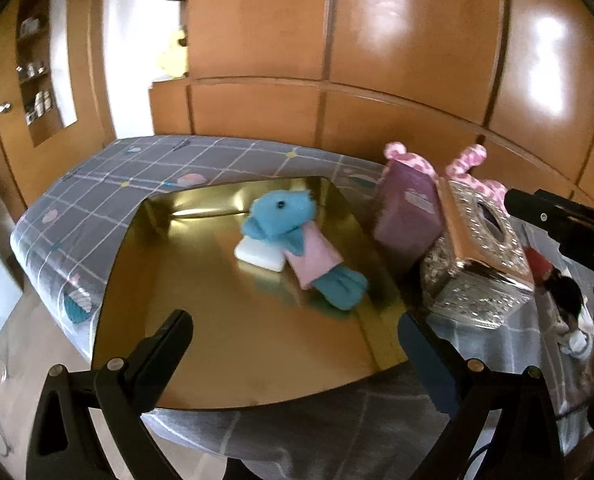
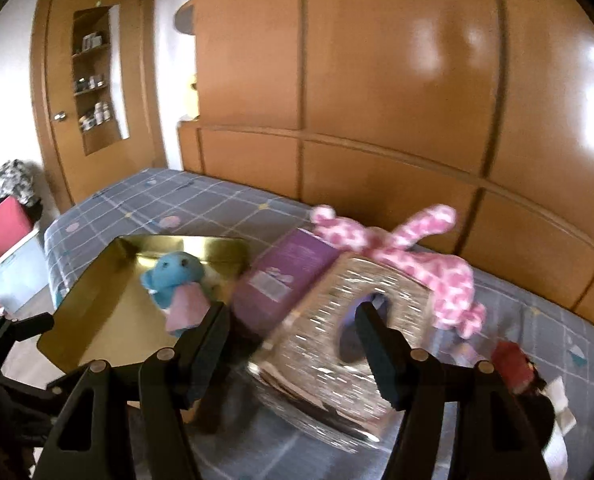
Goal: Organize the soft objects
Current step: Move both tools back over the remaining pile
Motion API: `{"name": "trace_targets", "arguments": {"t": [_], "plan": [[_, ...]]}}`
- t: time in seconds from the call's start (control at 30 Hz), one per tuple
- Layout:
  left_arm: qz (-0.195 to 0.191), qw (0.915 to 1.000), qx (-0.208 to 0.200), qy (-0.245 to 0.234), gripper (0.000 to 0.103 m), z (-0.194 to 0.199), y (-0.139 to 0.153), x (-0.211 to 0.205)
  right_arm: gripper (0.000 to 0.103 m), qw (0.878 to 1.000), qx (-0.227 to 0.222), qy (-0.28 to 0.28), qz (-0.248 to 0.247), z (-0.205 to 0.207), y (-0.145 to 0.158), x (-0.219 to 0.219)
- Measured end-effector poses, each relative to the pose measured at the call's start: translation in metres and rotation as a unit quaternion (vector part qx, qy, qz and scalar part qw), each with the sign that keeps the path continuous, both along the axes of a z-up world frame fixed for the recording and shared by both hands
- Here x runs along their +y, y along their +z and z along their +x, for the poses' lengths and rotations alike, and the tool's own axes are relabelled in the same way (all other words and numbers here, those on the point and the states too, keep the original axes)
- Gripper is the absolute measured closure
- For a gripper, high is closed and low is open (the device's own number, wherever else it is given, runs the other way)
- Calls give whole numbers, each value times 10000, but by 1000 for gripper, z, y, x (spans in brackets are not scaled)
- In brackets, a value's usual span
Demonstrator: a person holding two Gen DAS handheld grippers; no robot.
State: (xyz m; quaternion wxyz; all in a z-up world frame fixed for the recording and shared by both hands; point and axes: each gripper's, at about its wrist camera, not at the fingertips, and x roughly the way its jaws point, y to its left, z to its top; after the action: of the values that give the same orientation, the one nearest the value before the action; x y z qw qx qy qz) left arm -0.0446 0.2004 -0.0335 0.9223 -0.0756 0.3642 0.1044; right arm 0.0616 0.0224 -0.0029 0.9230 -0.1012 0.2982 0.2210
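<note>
The gold tray lay on the bed, near its front corner, with a blue plush and a white block already in it. Two soft toys were not yet in the tray: a pink plush draped behind a glittery tissue box and a purple box, and a red-and-black doll lying on the bed to the right. The left gripper hung over the tray's near edge with its fingers wide apart and empty. The right gripper was empty too, fingers apart with nothing pressed between them, aimed at the tissue box. The likeliest trouble was that box: it stood between the right gripper and the pink plush, so a straight reach would probably clip or tip it, and it leaned close against the purple box, which could topple in turn. The bedding was soft, so anything nudged might roll. The tray overhung nothing I could confirm, but it sat close to the bed's corner; a push there could slide it off. Open room lay in the tray's front half and across the bed behind it.
</note>
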Motion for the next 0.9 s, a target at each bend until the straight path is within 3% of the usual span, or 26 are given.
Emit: {"name": "trace_targets", "arguments": {"t": [0.3, 0.47, 0.63, 0.73, 0.9], "plan": [[255, 9982, -114, -534, 0, 2, 12, -36, 32, 9973, -10, -727, 101, 3, -5, -78], [328, 9927, -294, -1126, 0, 6, 25, -64, 32, 9890, 99, -1443, 300, 10, -7, -145], [328, 9855, -476, -1596, 0, 16, 37, -96, 32, 9668, -8, -2529, 372, 12, -3, -233], [298, 9822, -507, -1785, 0, 24, 44, -111, 31, 9456, -44, -3224, 440, 11, -4, -287], [-165, 9771, -290, -2104, 0, 51, 49, -138, 31, 9032, -41, -4268, 449, 6, -20, -367]]}}
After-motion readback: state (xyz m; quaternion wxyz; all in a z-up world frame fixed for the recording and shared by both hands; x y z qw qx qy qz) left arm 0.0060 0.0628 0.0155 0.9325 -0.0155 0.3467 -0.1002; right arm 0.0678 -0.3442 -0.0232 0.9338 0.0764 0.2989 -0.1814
